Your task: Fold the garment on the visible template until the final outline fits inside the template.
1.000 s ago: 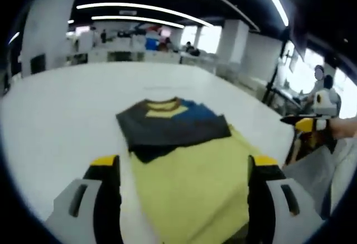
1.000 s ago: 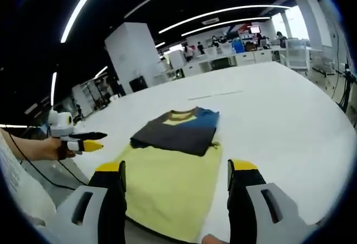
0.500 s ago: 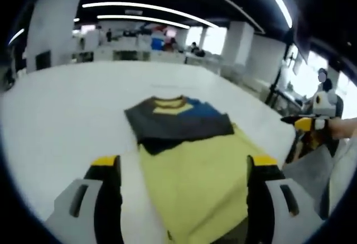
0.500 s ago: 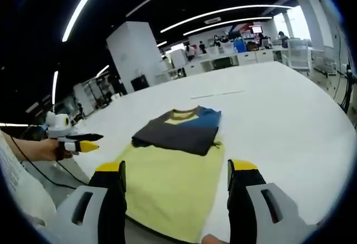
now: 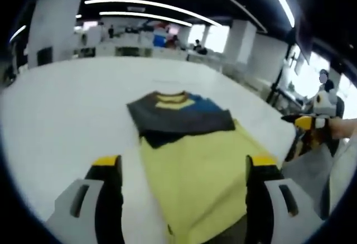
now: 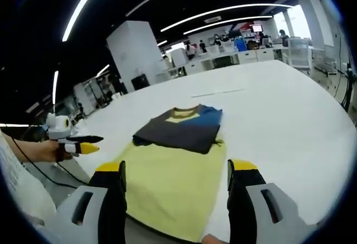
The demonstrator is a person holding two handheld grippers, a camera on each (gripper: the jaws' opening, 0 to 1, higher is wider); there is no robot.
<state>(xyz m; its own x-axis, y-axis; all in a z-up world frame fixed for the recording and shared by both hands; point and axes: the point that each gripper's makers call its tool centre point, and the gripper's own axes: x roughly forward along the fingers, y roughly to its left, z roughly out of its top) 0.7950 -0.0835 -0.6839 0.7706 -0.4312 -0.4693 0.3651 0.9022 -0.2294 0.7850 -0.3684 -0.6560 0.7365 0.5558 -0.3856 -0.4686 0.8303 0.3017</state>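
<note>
Little has moved in the past second — your left gripper (image 5: 181,168) has swung slightly, so the garment (image 5: 181,118) sits a touch more squarely ahead of its jaws, while your right gripper (image 6: 174,171) has held its line. Both pairs of jaws stand wide apart and grasp nothing. The garment lies folded on the white table (image 5: 61,104), beyond the jaw tips of each gripper: dark upper portion with a blue panel and yellow collar, its yellow lower half (image 6: 167,182) running back between the jaws toward the table's near edge. You hold both tools back and above the cloth (likely to check the outline before another fold). No template marking can be made out from here. Your left gripper (image 6: 78,143) hangs well left of the right one's jaws, off the table.
</note>
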